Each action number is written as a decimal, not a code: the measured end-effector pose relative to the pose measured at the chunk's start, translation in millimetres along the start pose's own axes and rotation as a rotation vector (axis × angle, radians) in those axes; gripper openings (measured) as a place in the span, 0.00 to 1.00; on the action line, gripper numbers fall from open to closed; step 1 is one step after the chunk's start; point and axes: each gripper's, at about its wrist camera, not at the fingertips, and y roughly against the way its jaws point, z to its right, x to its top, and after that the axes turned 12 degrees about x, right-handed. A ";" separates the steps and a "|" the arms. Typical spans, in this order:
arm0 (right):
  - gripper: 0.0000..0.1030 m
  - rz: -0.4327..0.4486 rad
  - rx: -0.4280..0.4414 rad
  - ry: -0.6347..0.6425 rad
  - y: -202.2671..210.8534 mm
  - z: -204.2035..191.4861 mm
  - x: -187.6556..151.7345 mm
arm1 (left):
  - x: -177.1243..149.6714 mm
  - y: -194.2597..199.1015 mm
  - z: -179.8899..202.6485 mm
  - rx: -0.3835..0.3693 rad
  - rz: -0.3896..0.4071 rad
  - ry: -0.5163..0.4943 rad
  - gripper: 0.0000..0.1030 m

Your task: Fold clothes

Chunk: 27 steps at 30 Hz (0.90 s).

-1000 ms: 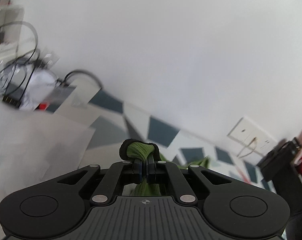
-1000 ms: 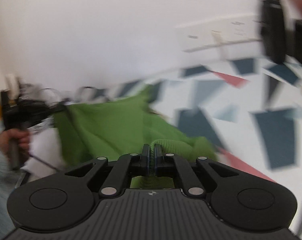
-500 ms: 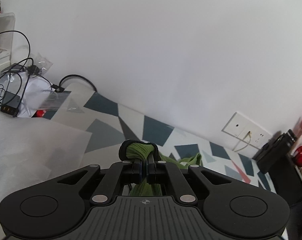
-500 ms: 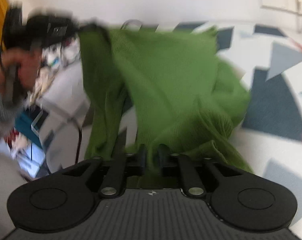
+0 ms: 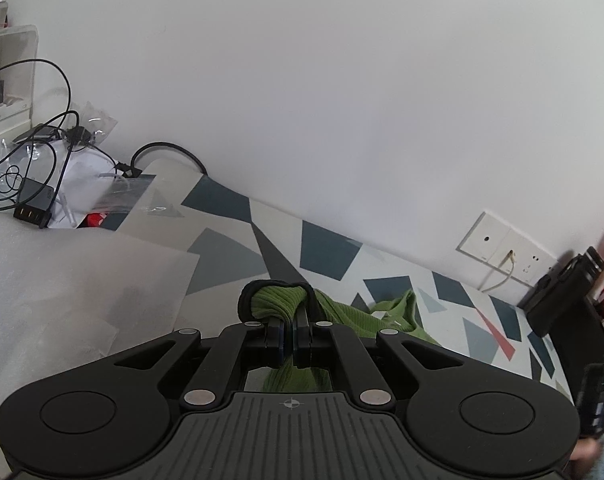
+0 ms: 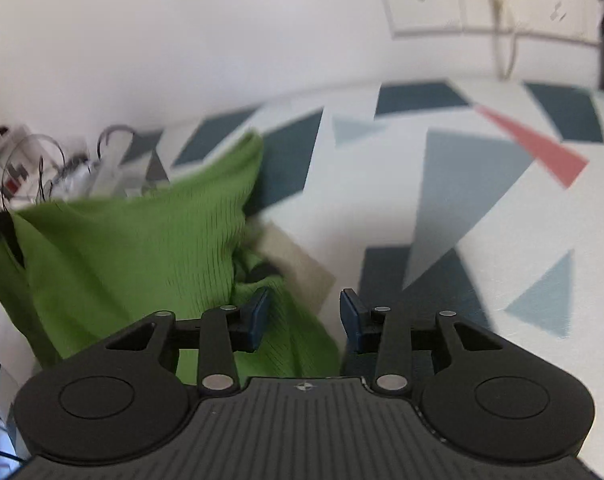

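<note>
Letting go on one side while the other is clamped is where I think this could slip: my right gripper (image 6: 302, 316) has its blue pads parting, and the ribbed green knit garment (image 6: 134, 256) lies slack between and beneath them rather than pinched, so the cloth on that side is free to slump wherever its own weight takes it. If it bunches as it settles, the edge I mean to lay flat could land crooked on the tablecloth printed with dark blue, grey and red triangles (image 6: 482, 200), and any fold built on it would come out skewed. The left pad also sits right against the knit, so a rib could catch on it and be dragged when I move off. My left gripper (image 5: 288, 340) is closed tight on a thick, rolled bunch of the same garment, with a dark band wrapped around the lump above my fingertips; pulling hard from there would stretch the knit or tug the freed side off its place. From the right wrist view the garment hangs as a broad, soft panel rising toward the left, creased and gathered low near my fingers, with part of it resting on the cloth. A tangle of black cables (image 5: 34, 160) lies well apart at the far left, though a trailing hem could sweep toward it.
</note>
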 end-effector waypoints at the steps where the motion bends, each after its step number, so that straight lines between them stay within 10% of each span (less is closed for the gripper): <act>1: 0.38 -0.013 0.003 0.015 -2.6 -2.6 -2.0 | -0.3 -0.2 0.3 0.001 -0.001 0.000 0.03; 4: 0.04 -0.044 0.001 0.090 -0.5 -14.1 -7.4 | -1.4 -1.3 1.6 0.002 -0.003 -0.002 0.03; 19: 0.02 0.570 -0.431 0.069 197.8 20.9 5.4 | 41.3 18.0 85.5 -0.188 0.167 -0.106 0.03; 27: 0.02 0.247 -0.389 -0.026 204.9 30.1 -107.8 | -22.3 3.5 45.6 -0.108 -0.058 -0.150 0.03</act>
